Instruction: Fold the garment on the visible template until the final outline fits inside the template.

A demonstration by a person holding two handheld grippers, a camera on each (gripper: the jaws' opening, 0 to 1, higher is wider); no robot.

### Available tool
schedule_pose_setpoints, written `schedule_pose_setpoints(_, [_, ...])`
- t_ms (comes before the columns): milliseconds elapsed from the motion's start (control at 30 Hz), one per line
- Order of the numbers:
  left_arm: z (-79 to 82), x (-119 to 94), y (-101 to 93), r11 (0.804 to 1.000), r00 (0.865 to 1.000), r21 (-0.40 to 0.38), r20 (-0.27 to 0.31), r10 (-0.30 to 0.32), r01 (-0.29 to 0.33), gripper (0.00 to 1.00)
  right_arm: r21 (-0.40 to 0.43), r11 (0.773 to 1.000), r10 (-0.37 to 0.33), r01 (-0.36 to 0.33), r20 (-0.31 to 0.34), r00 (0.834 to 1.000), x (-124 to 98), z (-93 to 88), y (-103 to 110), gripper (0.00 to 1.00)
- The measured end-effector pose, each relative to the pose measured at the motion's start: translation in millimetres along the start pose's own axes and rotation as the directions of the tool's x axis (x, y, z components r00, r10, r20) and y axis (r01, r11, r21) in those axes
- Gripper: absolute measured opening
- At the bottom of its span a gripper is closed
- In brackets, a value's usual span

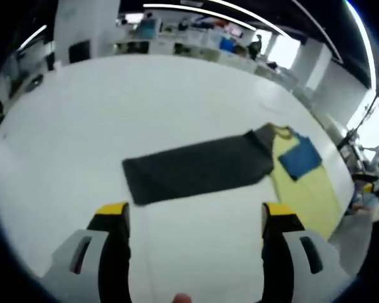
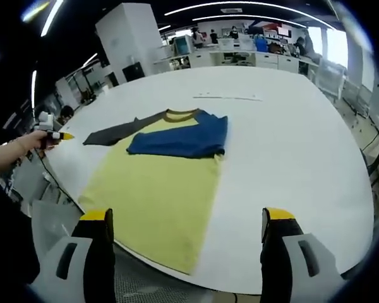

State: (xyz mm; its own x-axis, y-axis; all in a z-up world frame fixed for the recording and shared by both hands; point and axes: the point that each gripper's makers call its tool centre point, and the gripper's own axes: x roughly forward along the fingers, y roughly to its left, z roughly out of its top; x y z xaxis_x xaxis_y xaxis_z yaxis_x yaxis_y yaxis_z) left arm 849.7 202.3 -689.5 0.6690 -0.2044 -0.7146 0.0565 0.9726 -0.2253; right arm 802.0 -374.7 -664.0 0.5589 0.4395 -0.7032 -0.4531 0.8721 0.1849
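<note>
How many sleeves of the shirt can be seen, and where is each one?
2. The dark grey sleeve lies stretched out flat on the white table; the blue sleeve is folded across the yellow shirt near its collar.

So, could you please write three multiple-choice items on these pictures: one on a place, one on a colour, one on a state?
1. Where does the blue sleeve lie?
A. folded across the shirt's chest
B. spread out on the table
C. hanging off the table

2. What colour is the shirt's body?
A. red
B. yellow
C. white

3. How is the right claw?
A. shut on the shirt
B. shut, empty
C. open

Key: 1 A, the blue rests on the yellow; 2 B, the torso is pale yellow; 3 C, both jaws stand apart, holding nothing.
</note>
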Motion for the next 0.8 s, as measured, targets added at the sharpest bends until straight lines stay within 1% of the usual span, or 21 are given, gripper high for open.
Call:
schedule_pose_setpoints(100, [-0.3, 7, 5.0, 1.000, 1.000, -0.029, -0.002, -0.007, 0.007, 0.80, -0.001, 1.000, -0.005, 0.005, -0.008, 1.000, 1, 1.2, -3, 0.97])
schedule_pose_setpoints(133, [0.5, 13, 12.9, 0.999, 1.000, -0.034, 0.000, -0.010, 0.010, 0.80, 0.000, 1.000, -0.005, 0.005, -0.009, 1.000, 2, 2.1, -3, 0.97])
schedule_pose_setpoints(233, [3.3, 20, 19.4, 0.997, 1.000, -0.072, 0.013, -0.015, 0.015, 0.79, 0.006, 1.000, -0.006, 0.007, -0.009, 1.000, 4, 4.4, -4, 0.98])
schedule_pose_setpoints(267, [5.1, 27, 27.9, 0.996, 1.000, -0.090, 0.018, -0.011, 0.013, 0.79, 0.007, 1.000, -0.008, 0.008, -0.010, 1.000, 4, 4.7, -4, 0.98])
schedule_pose_setpoints(400, [9.5, 44, 47.1, 0.995, 1.000, -0.101, 0.026, 0.008, -0.005, 0.76, 0.008, 1.000, -0.010, 0.011, -0.018, 1.000, 8, 5.7, -4, 0.98])
schedule_pose_setpoints(567, [19.2, 63, 75.3, 0.983, 0.997, -0.175, 0.058, 0.058, -0.047, 0.72, 0.009, 1.000, -0.010, 0.010, -0.026, 1.000, 14, 8.3, -3, 0.98])
schedule_pose_setpoints(667, [25.0, 72, 91.0, 0.982, 0.993, -0.171, 0.066, 0.096, -0.083, 0.68, 0.003, 1.000, -0.005, 0.005, -0.029, 1.000, 17, 10.2, -1, 0.98])
schedule_pose_setpoints(800, [29.6, 81, 98.4, 0.983, 0.992, -0.163, 0.074, 0.102, -0.089, 0.62, -0.004, 1.000, -0.006, 0.006, -0.044, 0.999, 19, 9.3, -2, 0.98])
